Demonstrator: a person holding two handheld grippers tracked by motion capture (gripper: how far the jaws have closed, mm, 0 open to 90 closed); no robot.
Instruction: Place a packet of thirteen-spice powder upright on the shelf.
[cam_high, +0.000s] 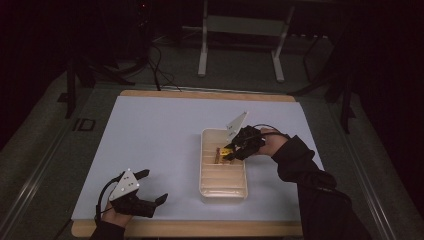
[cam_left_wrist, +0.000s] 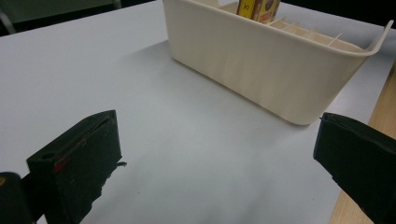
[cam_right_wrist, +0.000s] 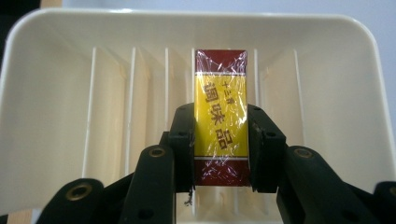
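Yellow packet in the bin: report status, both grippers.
Right gripper shut on yellow packet, upright over the slotted bin. Left gripper open, idle on the white mat. Nothing blocking the slots.

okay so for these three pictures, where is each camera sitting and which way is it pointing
High view: above the person's side, looking forward and down at the table; both forearms, left gripper and right gripper show.
Left gripper view: rides the open left gripper, facing the cream bin from outside.
Right gripper view: rides the right gripper, looking into the bin at the clamped yellow-and-red packet.
All views share bin and packet.
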